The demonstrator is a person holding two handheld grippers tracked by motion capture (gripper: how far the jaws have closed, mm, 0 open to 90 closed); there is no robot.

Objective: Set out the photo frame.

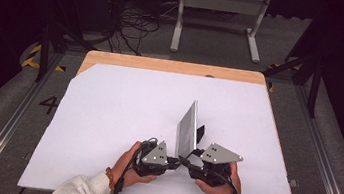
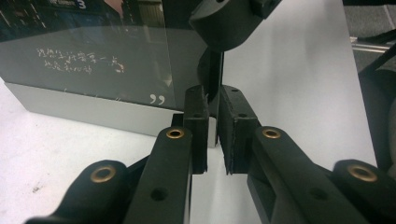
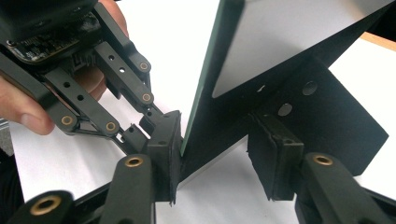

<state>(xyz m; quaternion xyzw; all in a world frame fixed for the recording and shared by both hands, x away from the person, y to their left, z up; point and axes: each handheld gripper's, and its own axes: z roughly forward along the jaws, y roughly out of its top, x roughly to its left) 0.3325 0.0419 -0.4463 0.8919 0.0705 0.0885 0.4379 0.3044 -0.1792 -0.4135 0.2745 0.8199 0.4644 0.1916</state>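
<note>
The left tongs (image 1: pixel 175 161) pinch the upright photo frame's (image 1: pixel 188 129) near edge to steady it, while the right tongs (image 1: pixel 190 164), spread, straddle its back stand (image 3: pixel 322 116).

The frame (image 1: pixel 188 129) stands upright on the table (image 1: pixel 106 118), near its front edge. The left tool (image 1: pixel 175 161) sits at its left, the right tool (image 1: pixel 191 161) just right of it.
</note>
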